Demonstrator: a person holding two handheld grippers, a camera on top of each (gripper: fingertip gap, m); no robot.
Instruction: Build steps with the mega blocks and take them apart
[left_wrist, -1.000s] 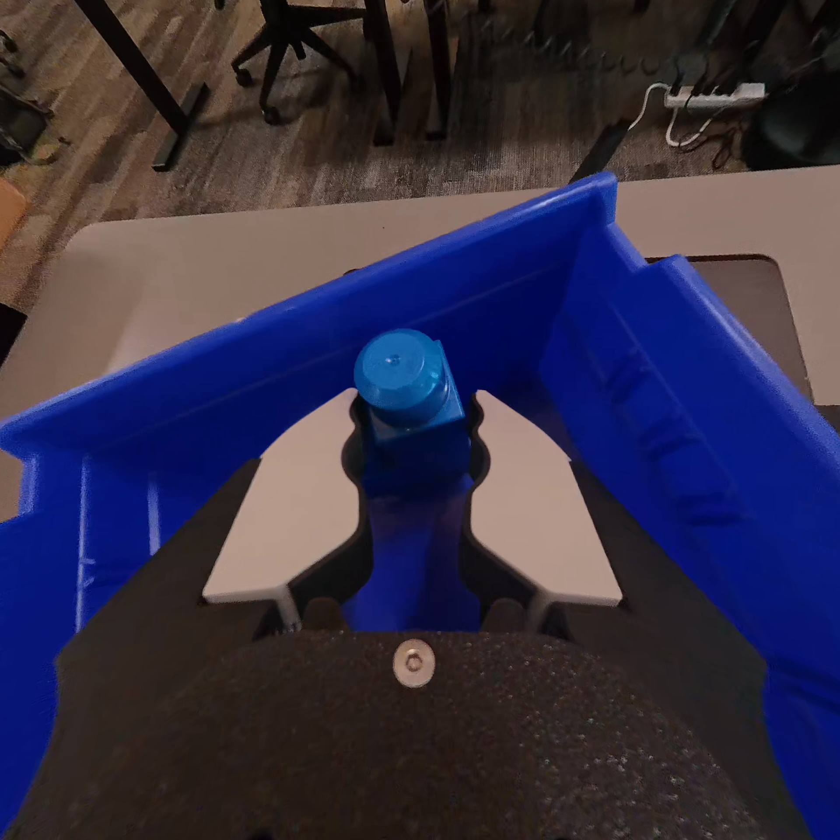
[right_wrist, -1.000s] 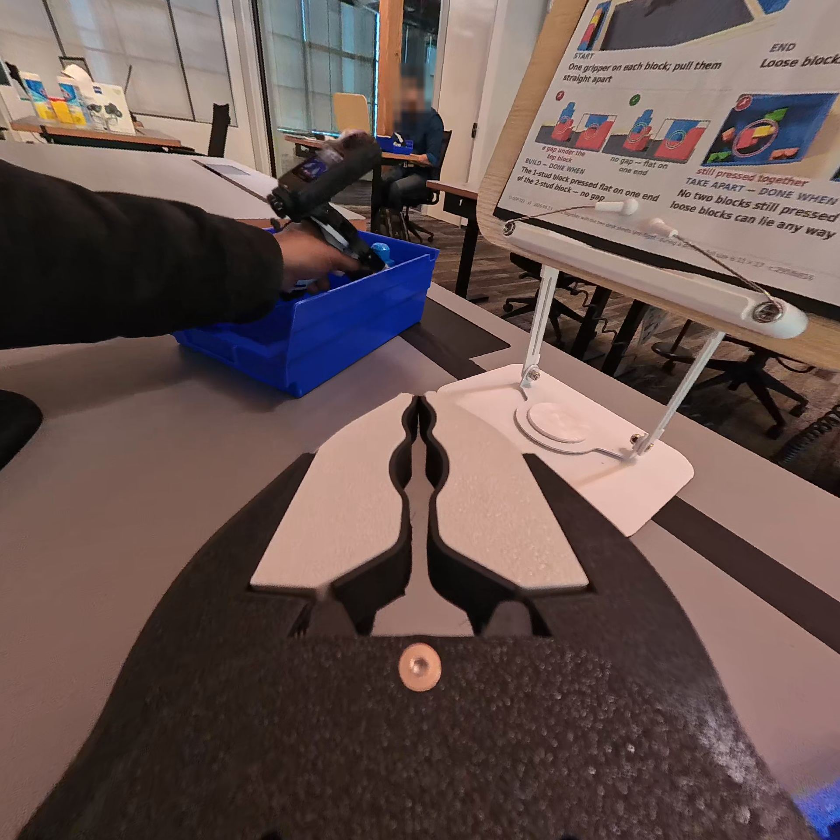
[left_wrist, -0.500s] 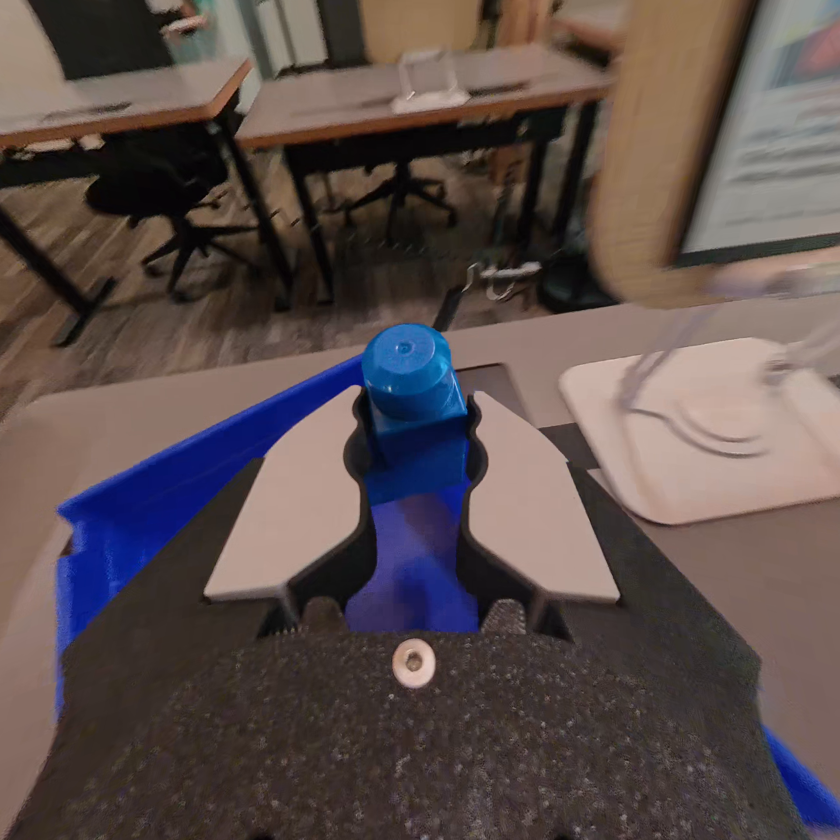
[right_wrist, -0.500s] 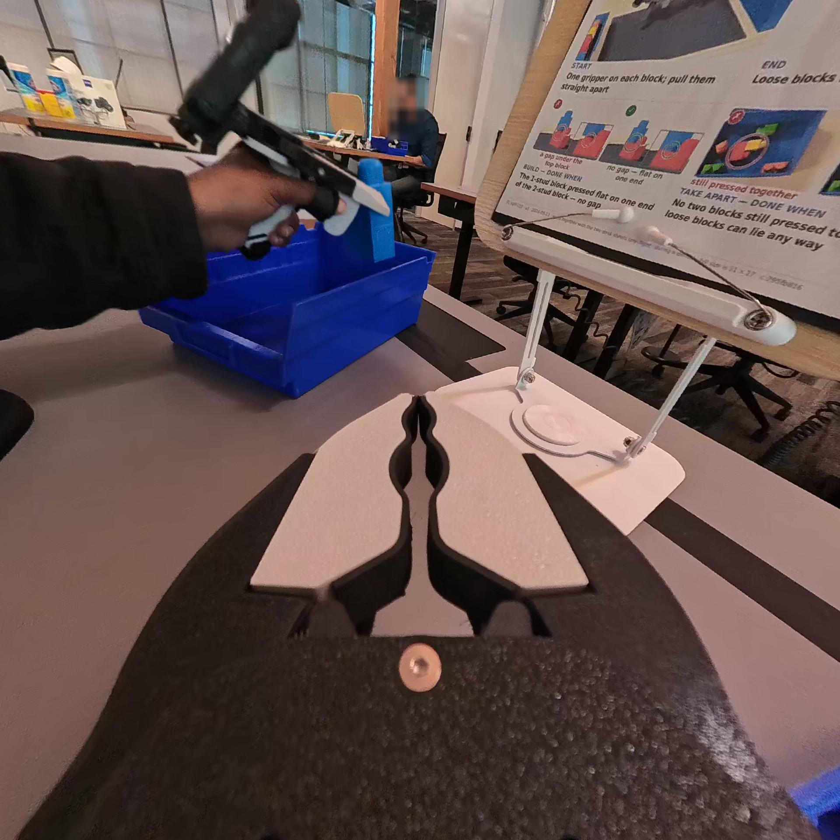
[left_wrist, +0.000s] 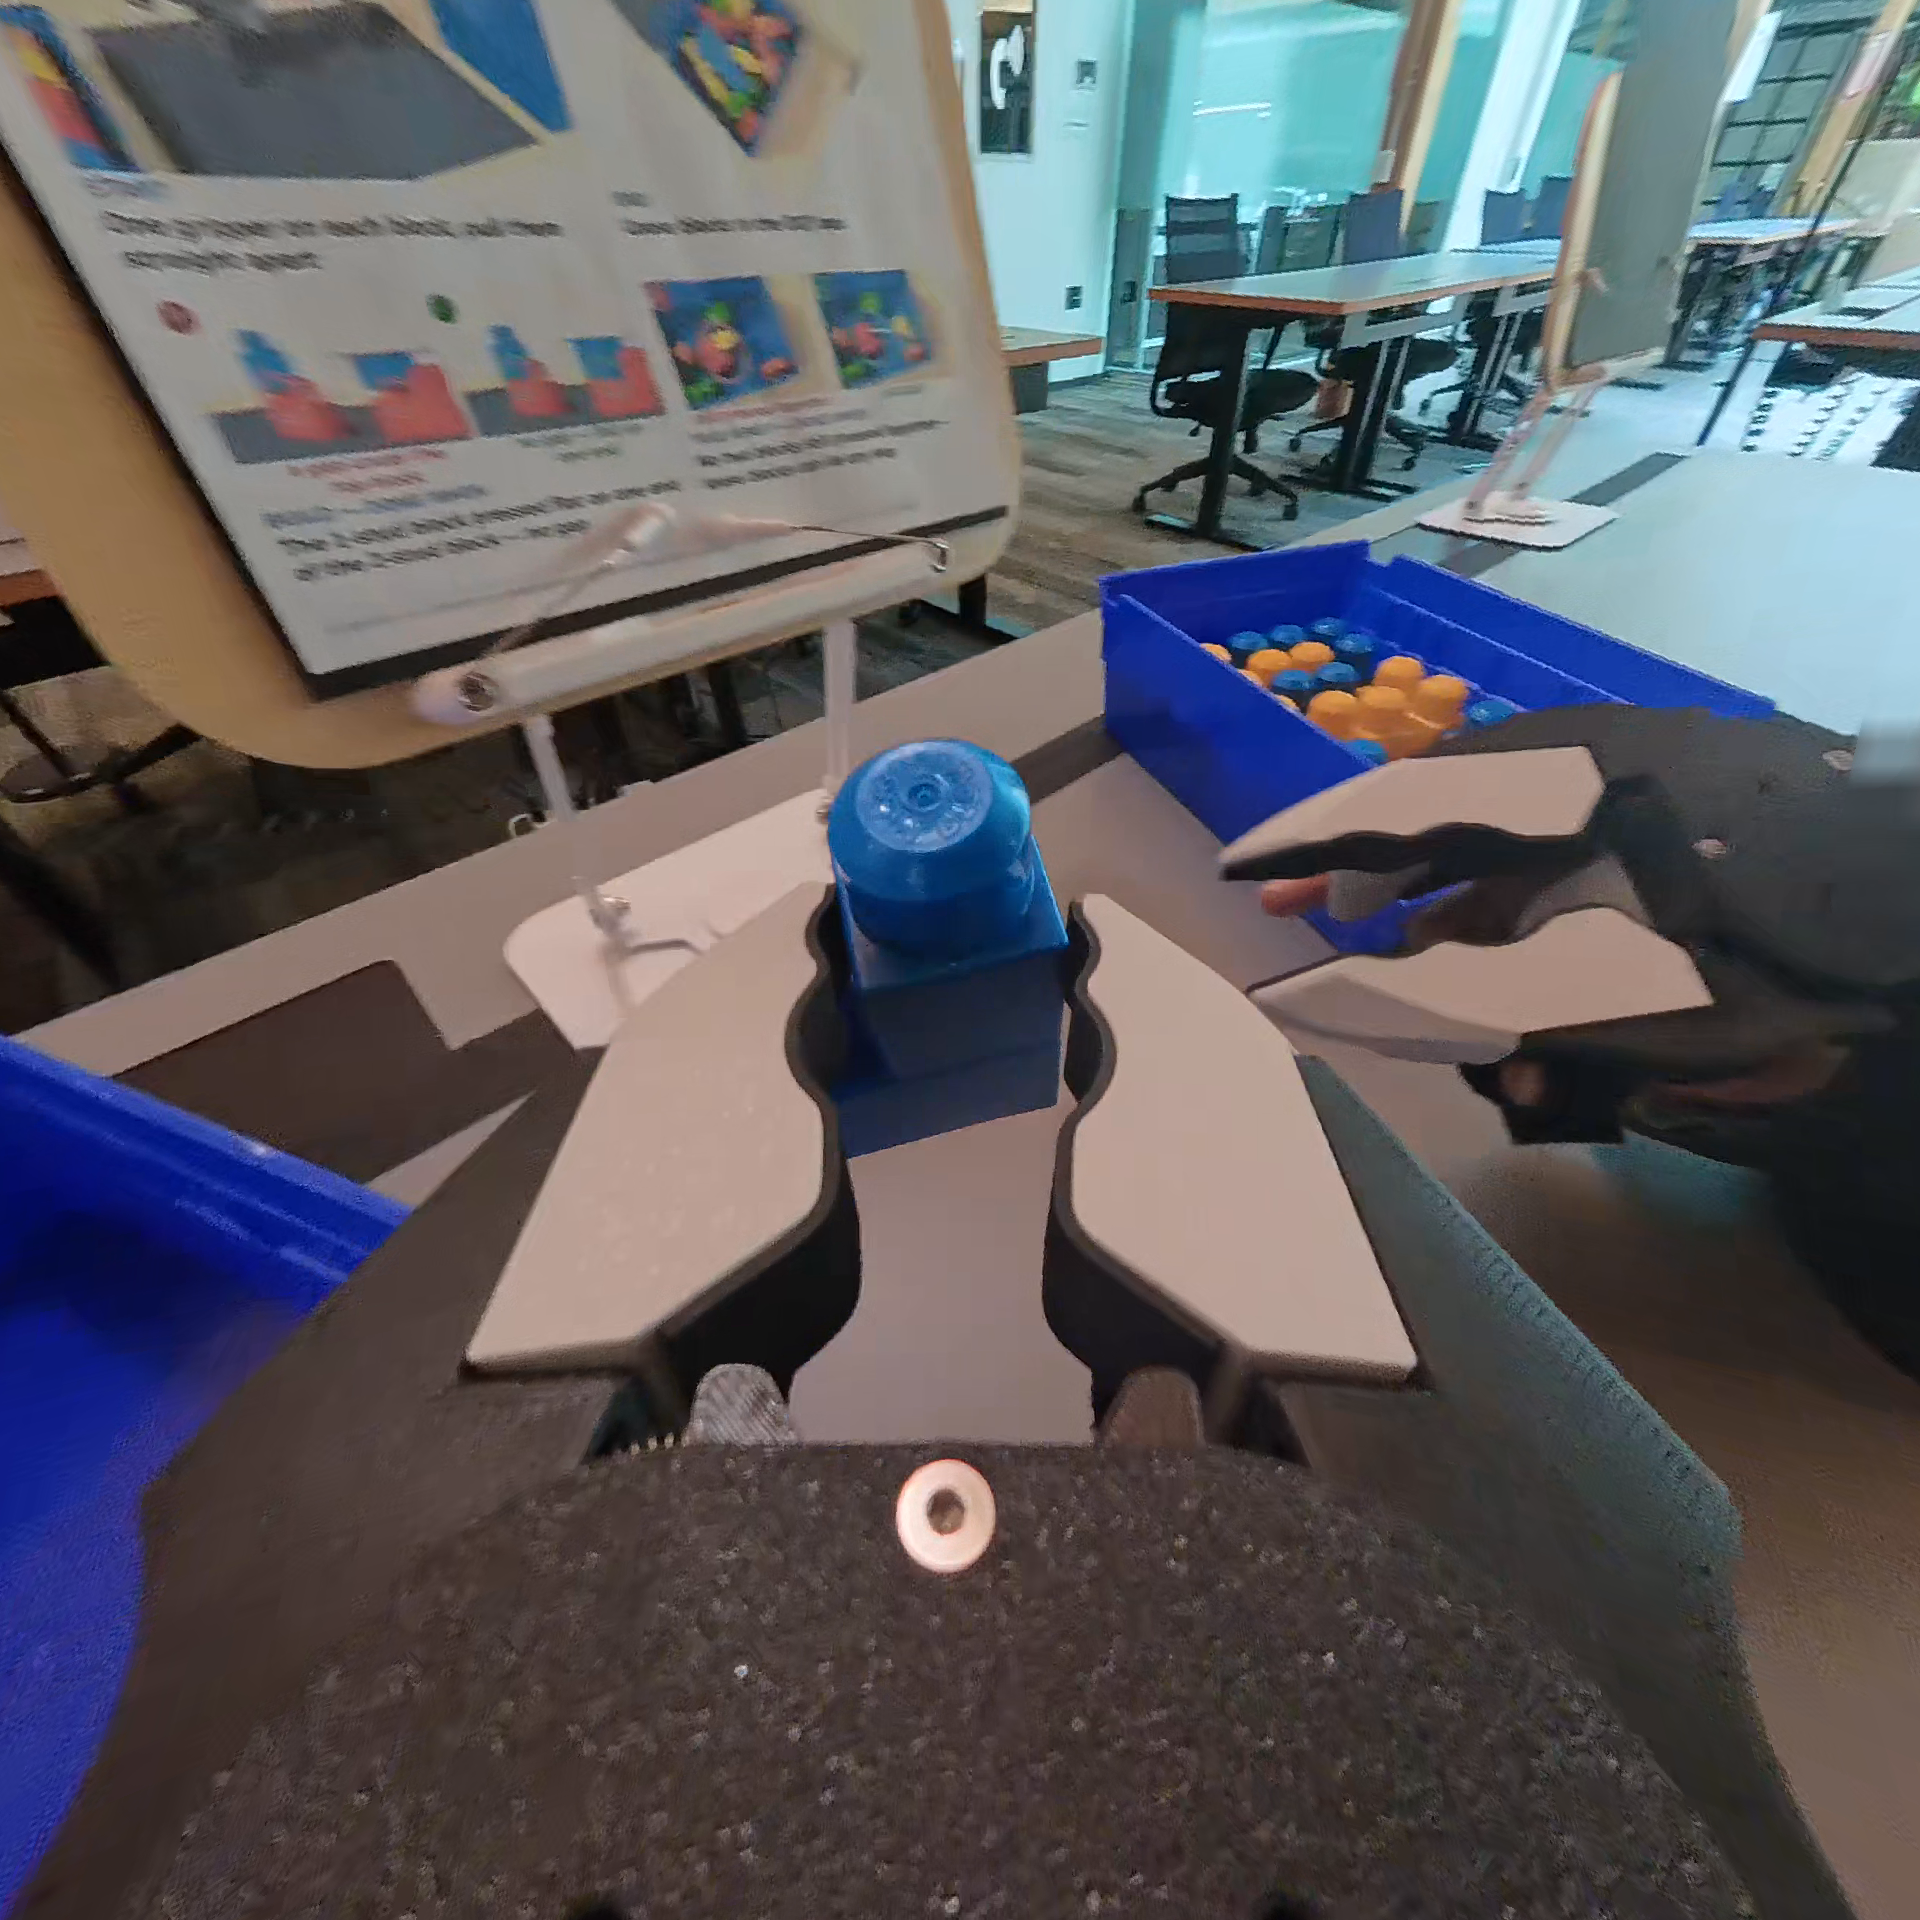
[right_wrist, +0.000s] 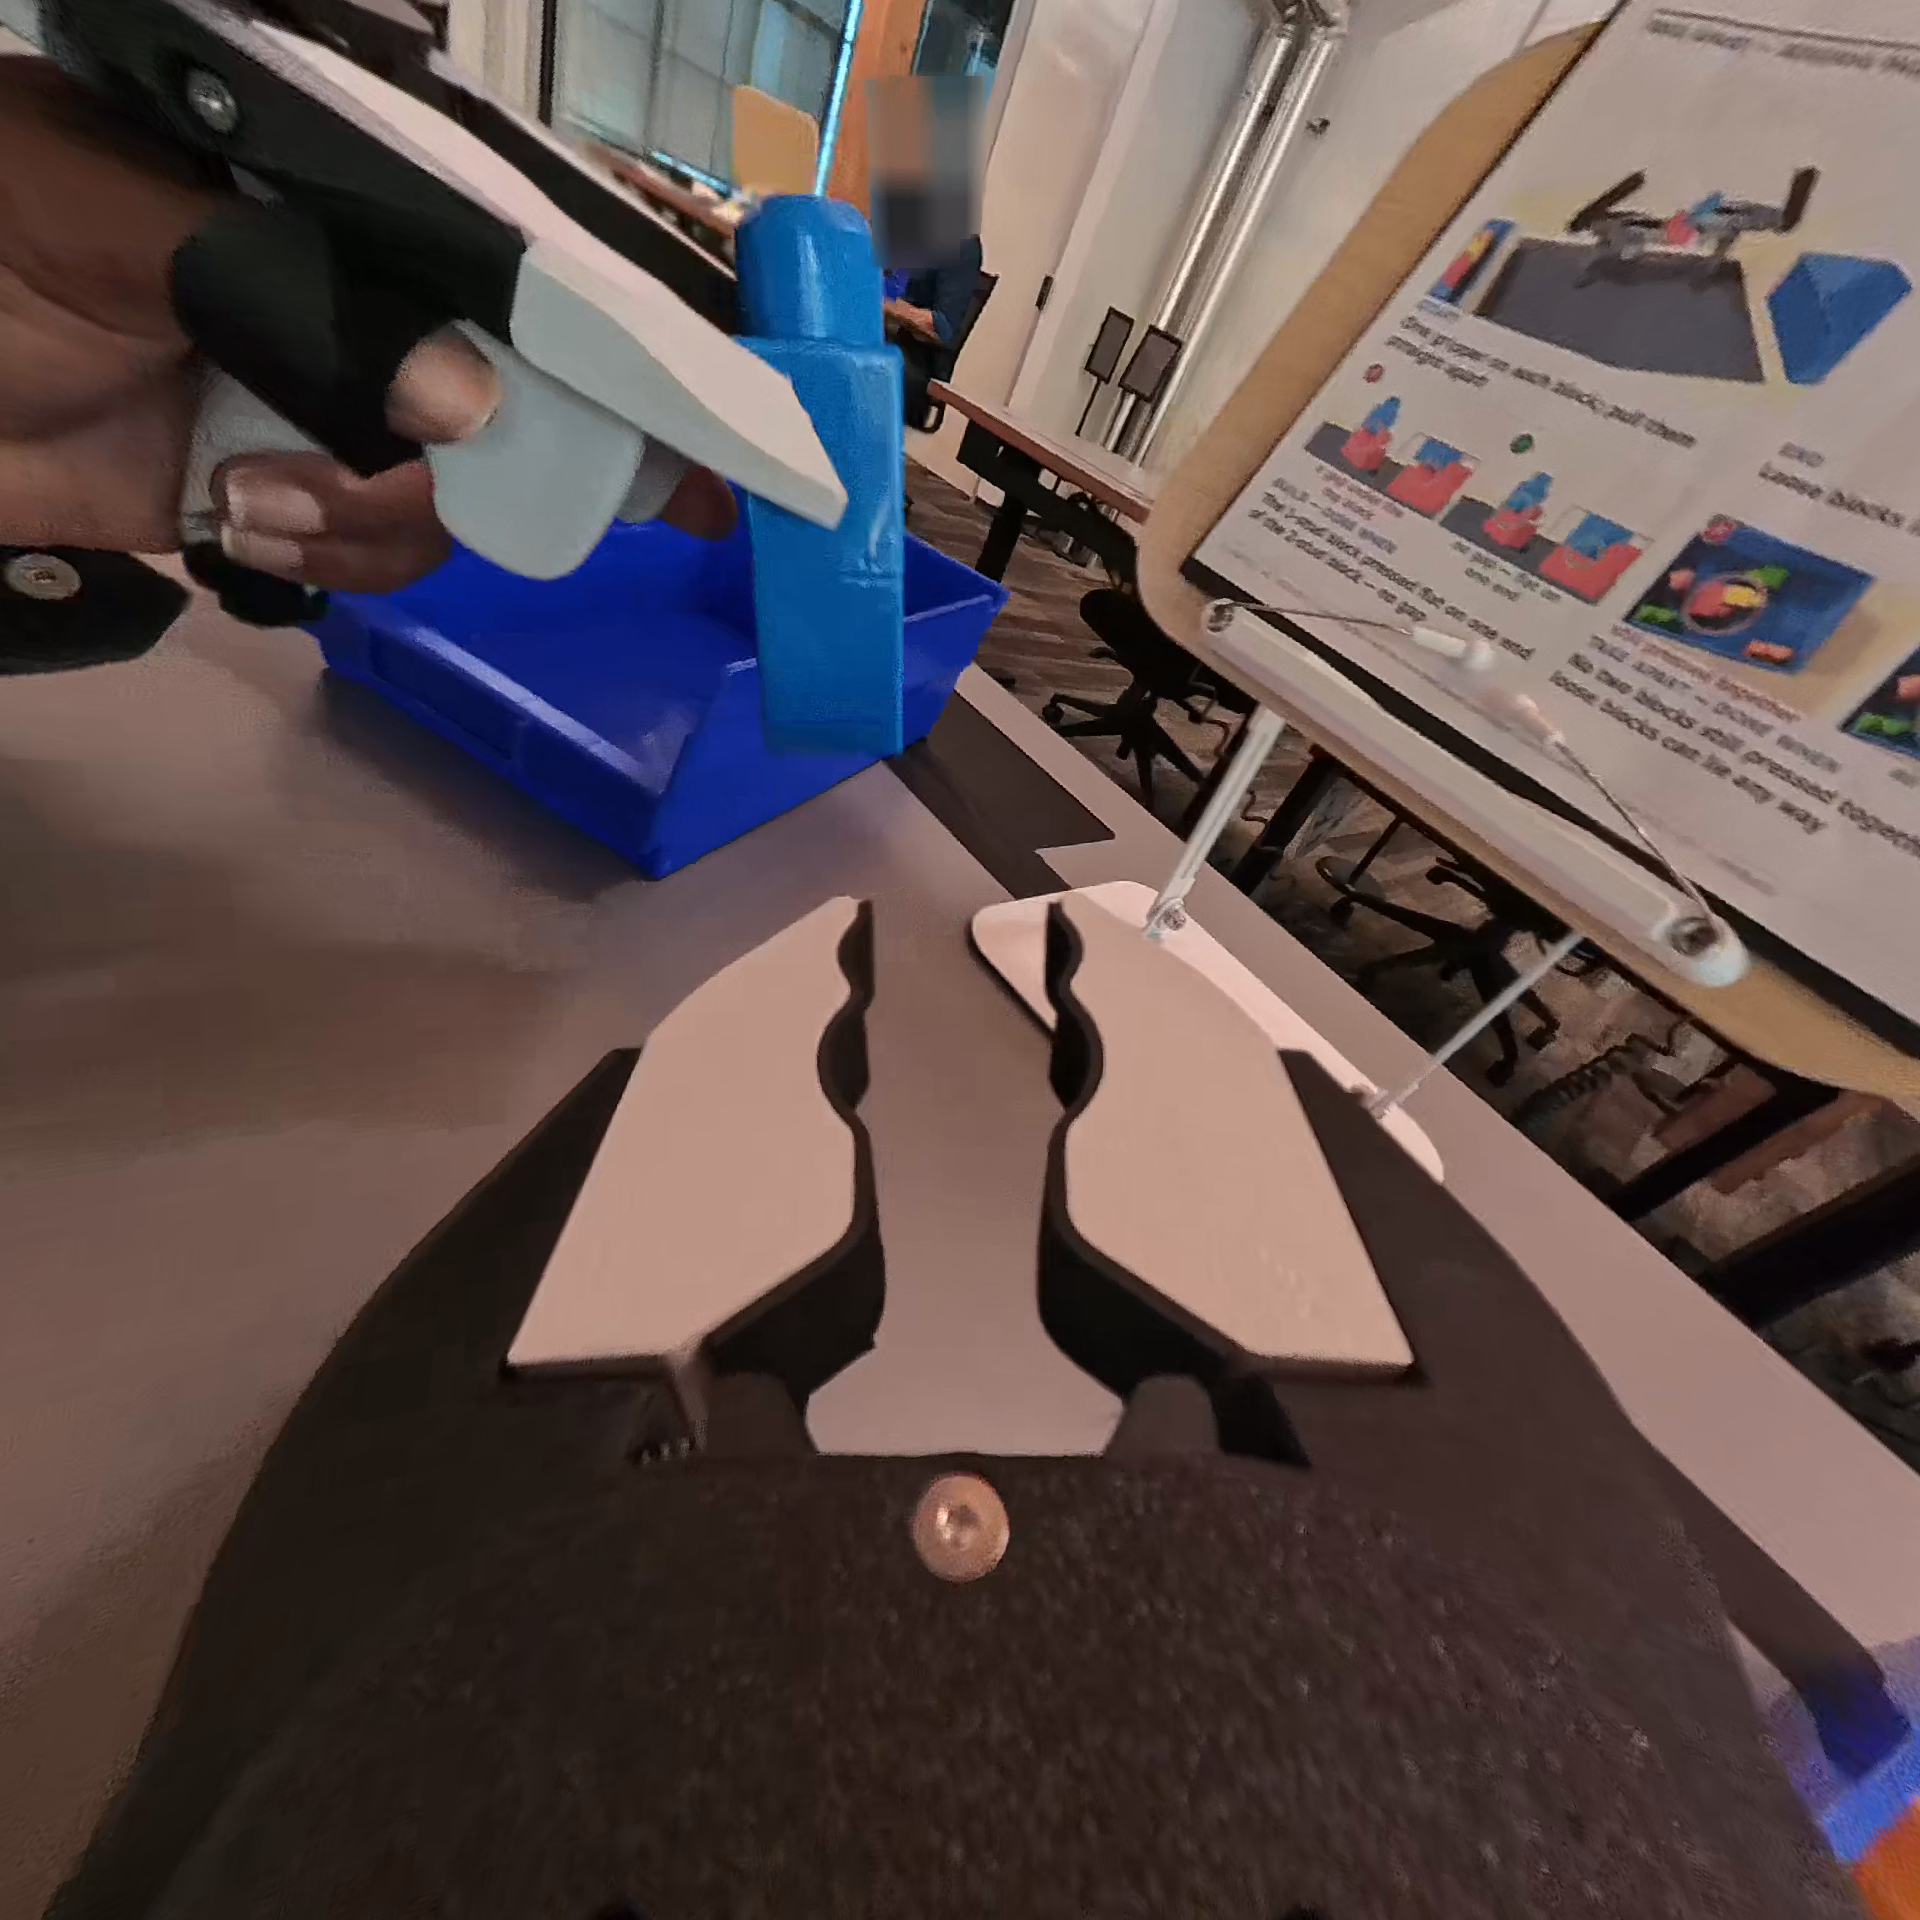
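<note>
we see the left gripper pinching a blue one-stud block, held in the air above the grey table, stud pointing away. right gripper has fingers spread, nothing between them, low over the table. a blue bin of orange and blue blocks sits beyond it, instruction board behind.

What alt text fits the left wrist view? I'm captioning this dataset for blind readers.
The left tool grips a blue one-stud block above a grey table. To the right, the open right tool points toward it, before a blue bin of blue and orange blocks; an instruction board stands behind.
</note>
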